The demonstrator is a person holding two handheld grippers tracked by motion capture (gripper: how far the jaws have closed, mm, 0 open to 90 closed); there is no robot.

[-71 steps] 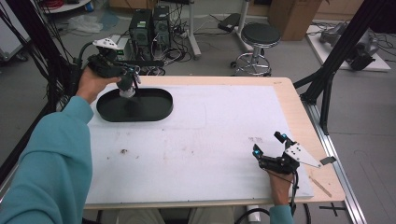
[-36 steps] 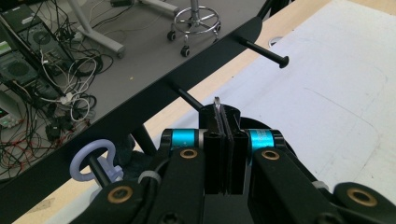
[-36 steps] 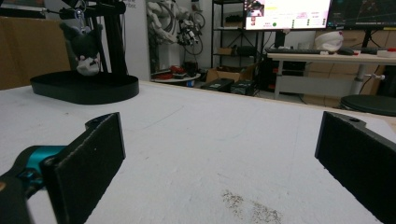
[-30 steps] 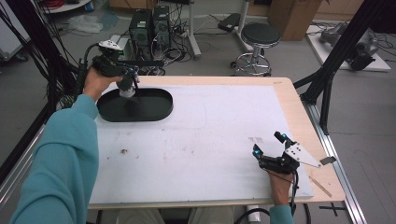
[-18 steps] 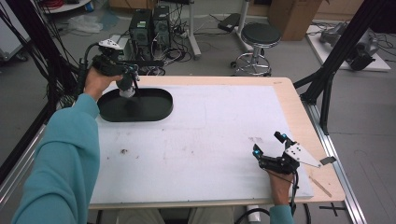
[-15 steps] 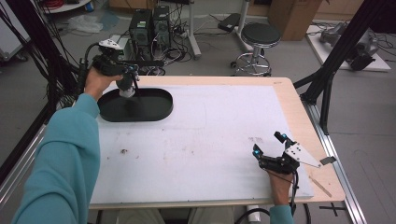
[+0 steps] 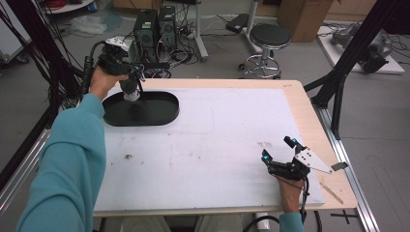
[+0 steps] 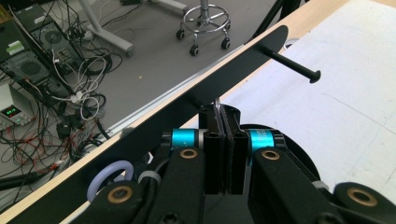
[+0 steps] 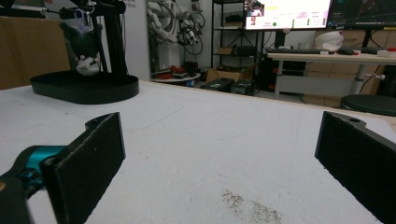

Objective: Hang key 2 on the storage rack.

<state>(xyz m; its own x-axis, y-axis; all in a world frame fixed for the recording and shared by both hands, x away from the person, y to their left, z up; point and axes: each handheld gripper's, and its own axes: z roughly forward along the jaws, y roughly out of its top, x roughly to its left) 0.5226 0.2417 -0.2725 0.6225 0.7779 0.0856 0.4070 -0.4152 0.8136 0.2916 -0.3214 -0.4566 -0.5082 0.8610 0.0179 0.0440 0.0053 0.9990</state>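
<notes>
Since 2.4 s ago, almost nothing has shifted: the left gripper (image 7: pixel 137 82) has edged slightly over the tray, the right gripper (image 7: pixel 279 151) has not moved.

Table (image 7: pixel 232 145): white sheet on a pale wooden top, takes up the centre of the high view. Faint smudges on the sheet at lower left and centre right.

Person: teal sleeve (image 7: pixel 67 164) runs up the left edge of the high view; the right hand (image 7: pixel 290 191) comes in at the bottom right.

Tray (image 7: pixel 154 108): black, oval, shallow, at the upper left of the table near the far edge. In the right gripper view it sits at upper left (image 9: pixel 84 86).

Left gripper: held over the tray's left part, pointing down. In the left gripper view its jaws are pressed together on a thin pale sliver; what that is cannot be told. In the right gripper view a small grey-and-white plush toy (image 9: pixel 86 44) hangs from it, above the tray.

Right gripper: low over the table at lower right of the high view, jaws spread wide, nothing between them; bare white sheet shows in the gap.

Stool (image 7: pixel 268 38): round black seat on castors, on the floor beyond the table, top centre.
</notes>
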